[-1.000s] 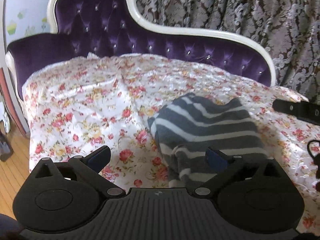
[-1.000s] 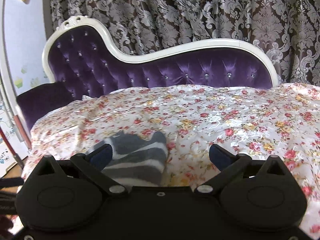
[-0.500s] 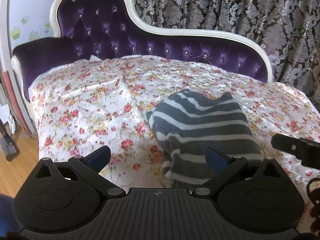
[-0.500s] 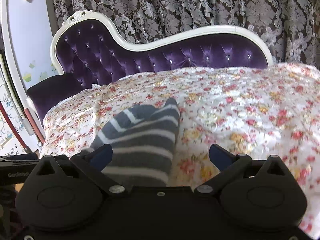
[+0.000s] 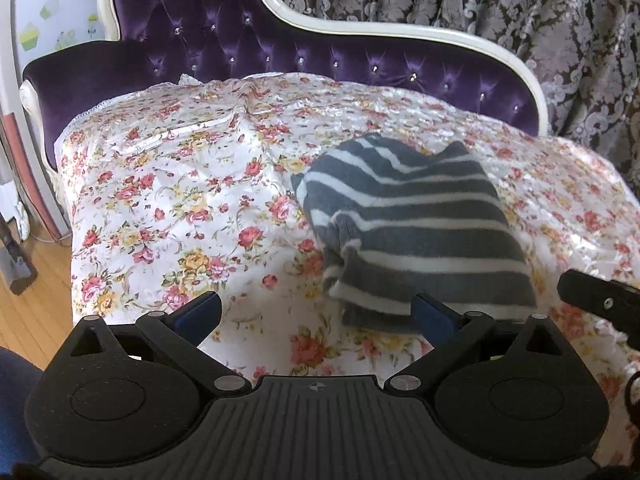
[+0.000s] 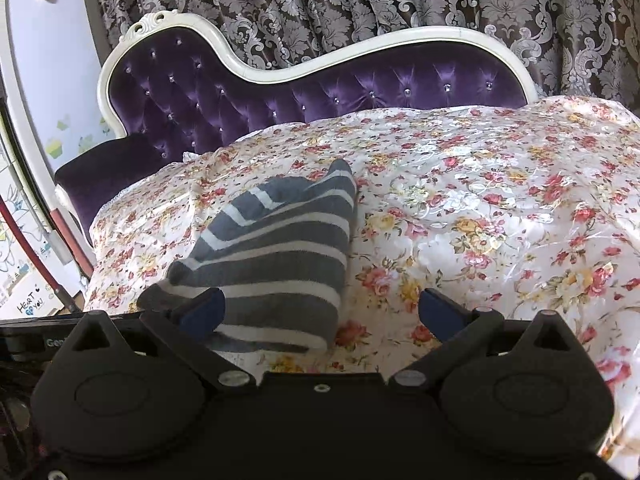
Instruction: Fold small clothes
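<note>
Garment: a small grey sweater (image 5: 416,236) with white stripes lay already doubled over on the flowered bedspread (image 5: 180,184), nearer my left side than the middle of the couch.
Feel: I judged it light, soft and limp, a fleecy knit that would sag and slide apart if lifted by one layer only.
Surface under it: the bedspread looked shiny and slick, so I expected the sweater to skate on it if pushed rather than lifted.
Where to take it: the near folded edge (image 6: 276,340), pinching through all layers at the two near corners, seemed the safest hold; the far points would flop.
Left gripper (image 5: 316,316): spread wide and empty, hanging just short of the near edge, its right finger in front of the sweater's corner; I could not tell if it touched.
Right gripper (image 6: 320,312): also spread wide, holding nothing, its left finger over the sweater's near edge.
Surroundings: purple tufted couch back (image 6: 320,92) behind, patterned curtain (image 6: 360,4) beyond it.
</note>
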The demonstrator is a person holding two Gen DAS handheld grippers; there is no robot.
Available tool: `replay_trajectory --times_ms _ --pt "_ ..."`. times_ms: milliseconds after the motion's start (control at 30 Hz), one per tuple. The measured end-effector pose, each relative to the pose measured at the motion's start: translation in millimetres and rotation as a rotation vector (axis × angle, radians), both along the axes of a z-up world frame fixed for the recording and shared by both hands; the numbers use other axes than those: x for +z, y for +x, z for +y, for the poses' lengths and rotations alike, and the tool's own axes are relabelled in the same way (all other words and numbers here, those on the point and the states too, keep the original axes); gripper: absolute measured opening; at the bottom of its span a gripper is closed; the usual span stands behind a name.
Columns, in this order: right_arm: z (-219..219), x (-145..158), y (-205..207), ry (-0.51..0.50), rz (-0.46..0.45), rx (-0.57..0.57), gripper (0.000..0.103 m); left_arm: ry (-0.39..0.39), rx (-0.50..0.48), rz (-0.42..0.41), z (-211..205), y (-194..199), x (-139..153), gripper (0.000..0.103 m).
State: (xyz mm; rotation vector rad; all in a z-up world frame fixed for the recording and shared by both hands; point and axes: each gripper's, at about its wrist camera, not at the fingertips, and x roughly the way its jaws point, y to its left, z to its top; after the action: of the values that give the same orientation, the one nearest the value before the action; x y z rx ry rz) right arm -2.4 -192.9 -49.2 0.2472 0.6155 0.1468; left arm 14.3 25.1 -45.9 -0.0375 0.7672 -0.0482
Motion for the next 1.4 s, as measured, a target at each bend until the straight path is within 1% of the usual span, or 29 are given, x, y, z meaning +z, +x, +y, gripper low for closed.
replay_trajectory --times_ms 100,233,533,800,933,1033,1400 --pt "1.5 1.7 -1.2 -0.009 -0.008 0.006 0.103 0.038 0.011 0.022 -3.5 0.1 -1.1 0.102" --pt "5.5 4.3 -1.8 -0.047 -0.012 0.003 0.103 0.063 0.049 0.038 -4.7 -1.4 -0.3 0.102" --pt "6.7 7.9 -1.9 -0.069 -0.018 0.000 0.102 0.118 0.065 -0.006 -13.1 -10.8 13.4 0.102" --pt "7.6 12.9 -5.1 -0.083 -0.026 -0.018 0.102 0.088 0.044 -0.013 -15.2 -14.6 19.4 0.102" --pt "8.1 13.6 -6.5 -0.093 -0.007 -0.059 0.102 0.101 0.051 -0.014 -16.2 -15.7 20.2 0.102" --pt "7.1 13.1 -6.6 -0.104 0.015 -0.088 0.102 0.096 0.044 -0.012 -16.2 -17.2 20.7 0.102" --pt "5.8 10.6 -6.8 -0.090 0.037 -0.066 0.102 0.089 0.035 0.003 -14.5 -19.9 20.3 0.102"
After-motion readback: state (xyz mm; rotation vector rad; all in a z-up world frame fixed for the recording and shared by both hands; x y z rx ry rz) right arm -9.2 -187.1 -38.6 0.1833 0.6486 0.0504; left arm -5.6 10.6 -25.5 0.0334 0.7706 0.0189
